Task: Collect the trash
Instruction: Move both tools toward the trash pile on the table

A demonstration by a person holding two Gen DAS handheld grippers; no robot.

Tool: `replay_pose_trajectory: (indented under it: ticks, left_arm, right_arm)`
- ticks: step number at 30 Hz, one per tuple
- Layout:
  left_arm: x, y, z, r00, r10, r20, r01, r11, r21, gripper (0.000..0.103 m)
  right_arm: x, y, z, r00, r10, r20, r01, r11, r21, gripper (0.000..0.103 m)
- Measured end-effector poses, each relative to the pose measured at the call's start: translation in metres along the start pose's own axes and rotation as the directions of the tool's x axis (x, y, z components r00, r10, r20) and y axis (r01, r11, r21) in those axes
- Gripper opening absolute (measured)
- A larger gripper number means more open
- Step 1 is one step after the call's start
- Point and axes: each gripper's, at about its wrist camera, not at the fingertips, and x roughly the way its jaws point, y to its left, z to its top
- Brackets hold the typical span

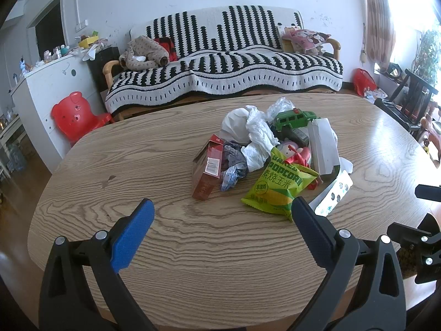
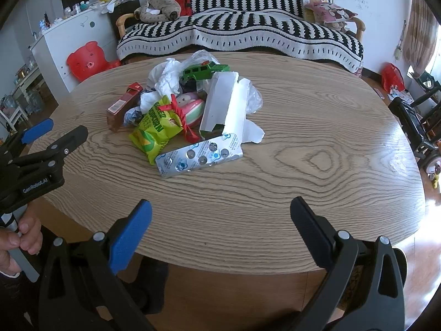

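Observation:
A heap of trash lies mid-table: a green popcorn bag (image 1: 278, 184) (image 2: 154, 129), a brown carton (image 1: 206, 171) (image 2: 122, 107), crumpled white paper (image 1: 256, 135) (image 2: 165, 80), a white open box (image 1: 322, 146) (image 2: 226, 104), a silver blister pack (image 2: 199, 155) (image 1: 333, 194), a green toy car (image 1: 296, 118) (image 2: 205, 70) and a pink toy (image 2: 191, 107). My left gripper (image 1: 222, 212) stands open over bare wood short of the heap. My right gripper (image 2: 220, 215) is open near the table's front edge, apart from the blister pack. The left gripper (image 2: 38, 135) also shows in the right wrist view, held by a hand (image 2: 19, 237).
The oval wooden table (image 1: 165, 248) (image 2: 330, 165) fills both views. Behind it stand a striped sofa (image 1: 226, 63) (image 2: 242, 27), a red child's chair (image 1: 74, 115) (image 2: 88, 60) and a white cabinet (image 1: 49, 88). Dark chairs (image 2: 416, 118) stand at the right.

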Motion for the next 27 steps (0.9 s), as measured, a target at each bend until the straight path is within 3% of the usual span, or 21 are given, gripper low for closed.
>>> replay_pose_trajectory:
  ticks: [23, 27]
  left_arm:
    - [0.0036, -0.0046, -0.0031, 1.0, 0.0, -0.004, 0.0, 1.0, 0.0, 0.097]
    - [0.0089, -0.0026, -0.0042, 0.999, -0.033, -0.039, 0.032, 0.999, -0.021, 0.097]
  right_arm:
    - [0.003, 0.0006, 0.0003, 1.0, 0.008, -0.001, -0.008, 1.0, -0.002, 0.097]
    - [0.0072, 0.0034, -0.0001, 1.0, 0.014, -0.007, -0.014, 1.0, -0.003, 0.097]
